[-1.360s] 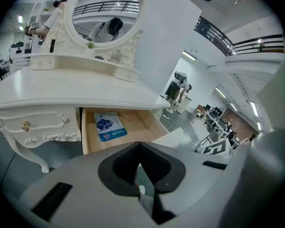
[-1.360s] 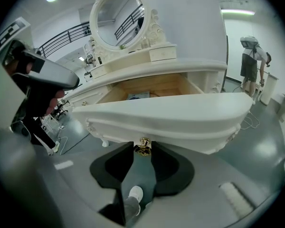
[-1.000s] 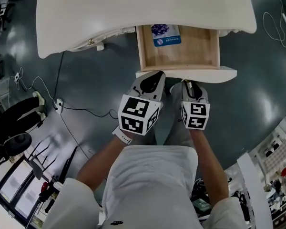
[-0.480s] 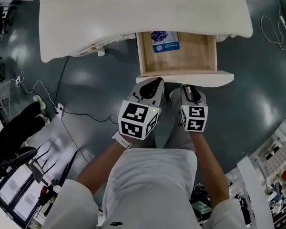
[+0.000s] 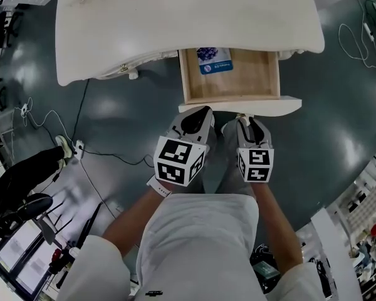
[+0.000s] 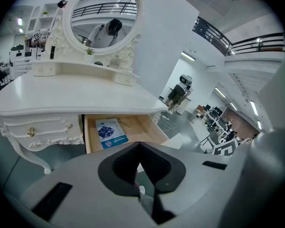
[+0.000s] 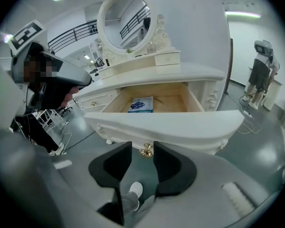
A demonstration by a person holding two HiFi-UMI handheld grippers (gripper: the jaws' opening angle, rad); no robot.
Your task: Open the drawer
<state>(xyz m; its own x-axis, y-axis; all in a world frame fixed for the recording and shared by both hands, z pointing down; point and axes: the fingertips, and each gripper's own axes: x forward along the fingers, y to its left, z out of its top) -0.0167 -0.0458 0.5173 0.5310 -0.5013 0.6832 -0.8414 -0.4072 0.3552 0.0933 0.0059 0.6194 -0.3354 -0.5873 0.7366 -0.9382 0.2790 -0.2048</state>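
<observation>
Head view: drawer [image 5: 245, 75] stands well out from under the white table [image 5: 188, 24], its wooden floor exposed and a blue booklet [image 5: 214, 60] lying at the back left. Front panel [image 5: 244, 104] faces the person. Left gripper [image 5: 197, 113] and right gripper [image 5: 249, 120] are side by side just below the panel, the right one nosed up to its middle.

Left gripper view: jaws are together with nothing between them. This tool is idle, aimed over the panel at the drawer interior, and touches nothing that I can make out.

Right gripper view: jaws are apart. The brass knob [image 7: 145, 151] sits in the gap at the tips, with clear space on its left side. Whether the right jaw touches it I cannot tell. No clamp on the knob.

Judgement: the pull itself looks essentially done, and the step in hand is the release at the knob.

Next move: back the right gripper straight off along the drawer's line, jaws kept apart, so a tip does not catch the knob and nudge the drawer. If more travel is wanted, close on the knob again and draw level, not downward.
</observation>
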